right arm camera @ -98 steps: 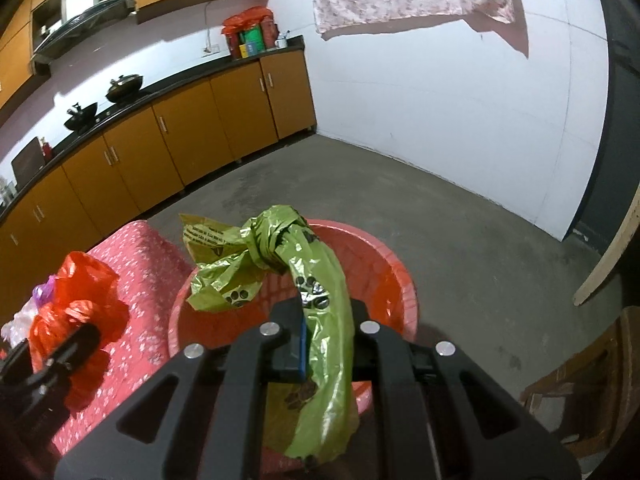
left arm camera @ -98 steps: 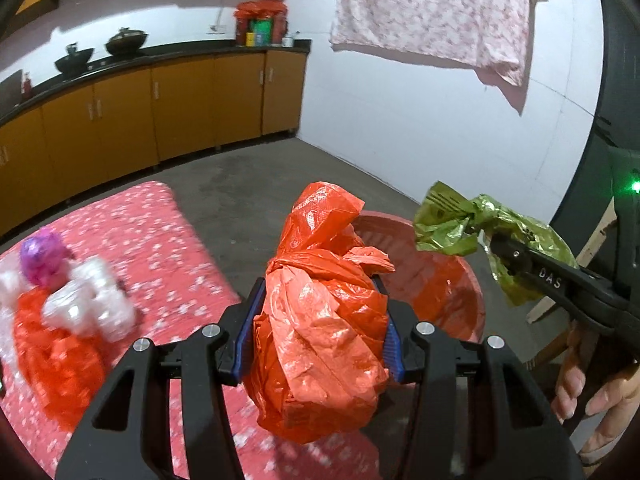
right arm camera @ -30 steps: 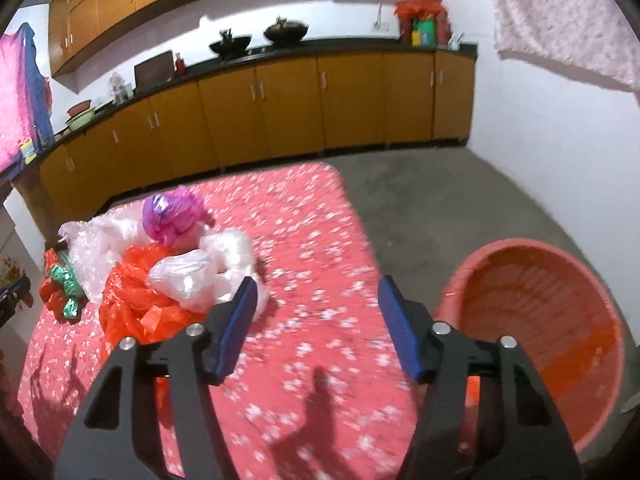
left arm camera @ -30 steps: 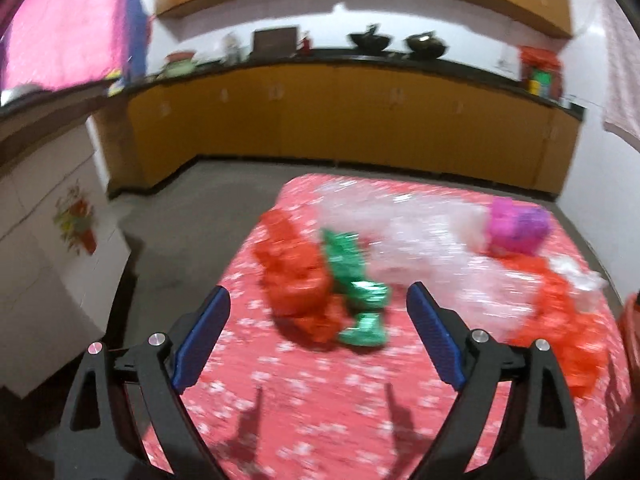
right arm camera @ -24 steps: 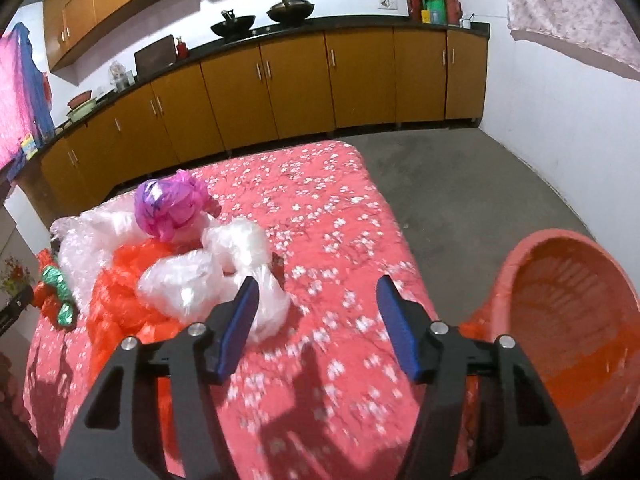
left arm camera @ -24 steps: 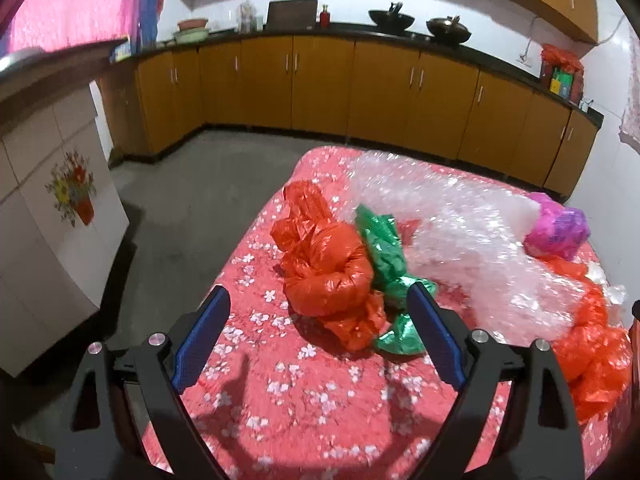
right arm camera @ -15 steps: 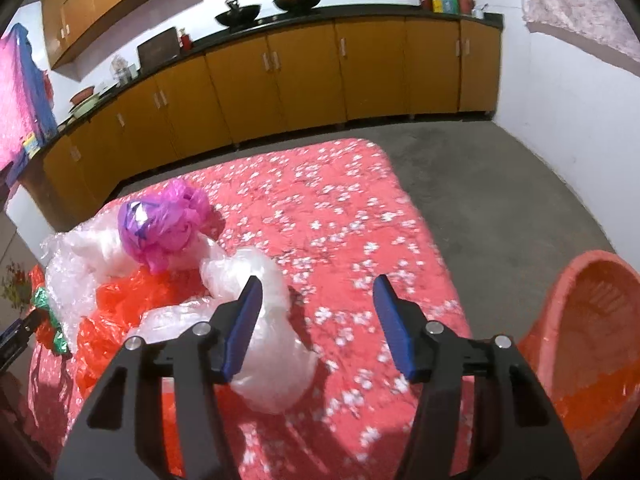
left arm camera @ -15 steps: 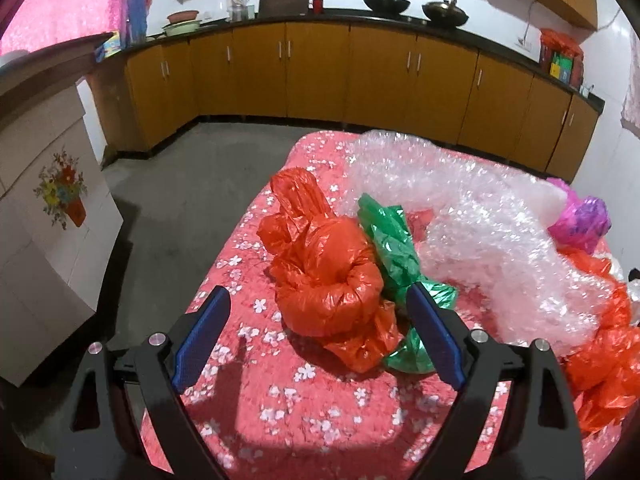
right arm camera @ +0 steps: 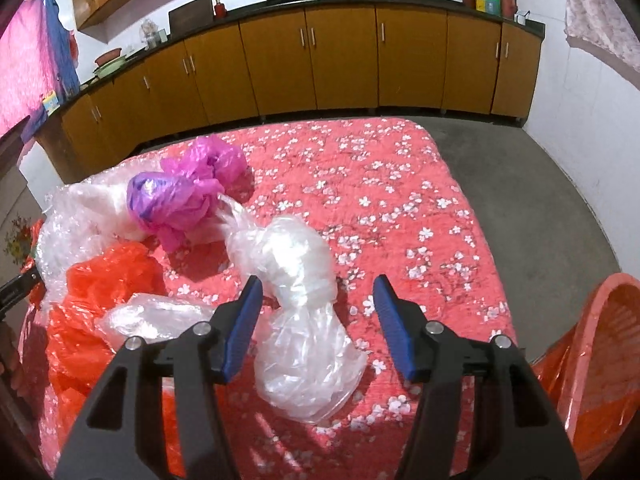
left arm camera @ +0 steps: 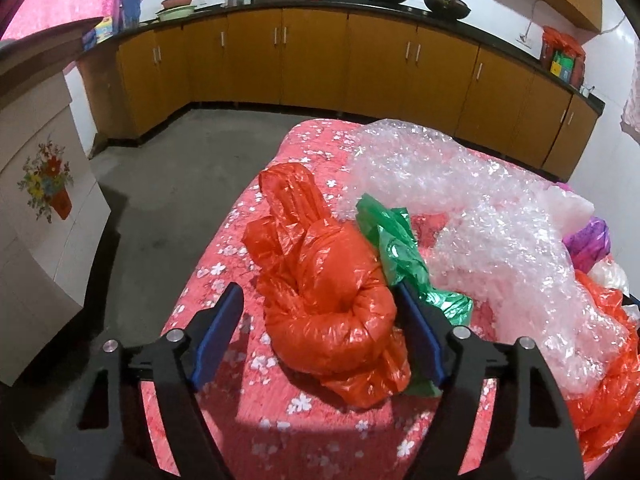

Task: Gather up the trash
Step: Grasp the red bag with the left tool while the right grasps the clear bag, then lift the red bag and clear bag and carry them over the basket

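Lower centre of the left view, the left gripper [left arm camera: 318,330] is closing around a knotted orange-red plastic bag [left arm camera: 326,300], not yet clamped. In the right view, the right gripper [right arm camera: 318,320] is spread either side of a crumpled clear plastic bag [right arm camera: 302,312], unpressed. Beyond, a green bag [left arm camera: 400,256], bubble wrap [left arm camera: 460,200] and a pink-purple bag [right arm camera: 184,196] remain on the flowered red cloth [right arm camera: 400,184]. The orange basket [right arm camera: 592,364] is seen at lower right. Much is judged left.

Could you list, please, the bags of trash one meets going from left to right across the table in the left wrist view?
Orange bag → green bag → bubble wrap → purple bag.
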Demonstrator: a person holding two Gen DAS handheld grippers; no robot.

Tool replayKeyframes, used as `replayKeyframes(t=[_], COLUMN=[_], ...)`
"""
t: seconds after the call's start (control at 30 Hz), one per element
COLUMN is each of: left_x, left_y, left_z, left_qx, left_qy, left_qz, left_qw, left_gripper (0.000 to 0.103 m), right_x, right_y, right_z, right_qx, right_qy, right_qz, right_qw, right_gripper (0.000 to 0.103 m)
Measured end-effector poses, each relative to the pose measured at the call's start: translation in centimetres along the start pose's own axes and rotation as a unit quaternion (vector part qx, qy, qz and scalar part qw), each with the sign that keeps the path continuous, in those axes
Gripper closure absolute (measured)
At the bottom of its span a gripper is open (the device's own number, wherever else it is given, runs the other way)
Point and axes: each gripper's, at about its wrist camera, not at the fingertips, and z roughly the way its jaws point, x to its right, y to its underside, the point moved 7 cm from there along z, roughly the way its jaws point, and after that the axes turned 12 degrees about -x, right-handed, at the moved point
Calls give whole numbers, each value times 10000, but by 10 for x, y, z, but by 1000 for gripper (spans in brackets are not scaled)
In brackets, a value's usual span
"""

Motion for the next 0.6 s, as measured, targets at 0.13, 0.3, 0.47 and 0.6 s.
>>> replayKeyframes(t=[0.13, 0.3, 0.47, 0.6], left_x=[2, 2, 4, 4], left_y=[-3, -3, -3, -1], left_z=[3, 4, -1, -11], left_qx=[-15, -25, 63, 163], left_qy=[2, 0, -66, -53], left_qz=[39, 108, 229, 244], left_qw=[10000, 9999, 9997, 9996], left_gripper=[32, 44, 48, 49], right_x=[-2, -6, -3, 1], right_y=[-2, -2, 1, 4], right_z=[7, 15, 9, -3], right_qx=[-78, -238, -185, -78], right_qy=[29, -54, -19, 25], right_qz=[-81, -158, -143, -85], right_qw=[9999, 9996, 9997, 9999], right_gripper=[46, 68, 74, 75])
